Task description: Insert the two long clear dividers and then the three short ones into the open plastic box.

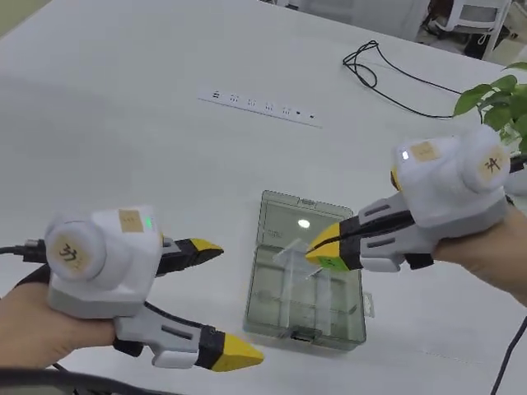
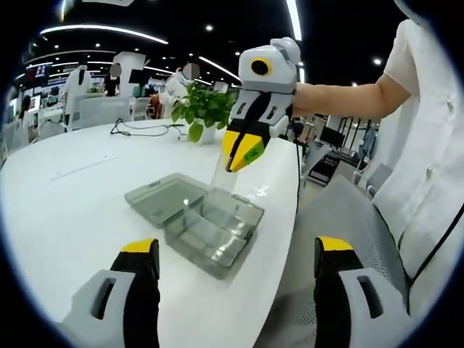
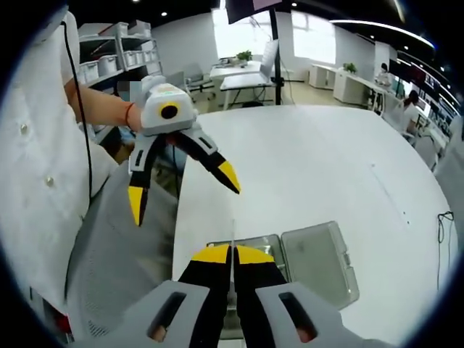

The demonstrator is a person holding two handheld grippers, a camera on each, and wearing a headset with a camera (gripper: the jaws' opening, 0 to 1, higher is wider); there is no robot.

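The open plastic box (image 1: 350,329) lies on the white table, its lid (image 1: 298,216) folded flat on the far side. Clear dividers (image 1: 317,296) stand inside the tray. My right gripper (image 1: 317,255) hangs just over the tray, shut on a clear divider (image 1: 288,251) that points down into it. From the left gripper view that divider (image 2: 221,177) hangs below the right gripper (image 2: 241,152) above the box (image 2: 210,228). In the right gripper view it is a thin edge (image 3: 233,233) between the closed jaws. My left gripper (image 1: 226,303) is open and holds nothing, left of the box.
A white power strip (image 1: 263,105) lies farther back on the table. A black cable (image 1: 387,74) loops at the back right, near a green plant (image 1: 494,99). The table edge (image 2: 290,239) runs close behind the box on my side.
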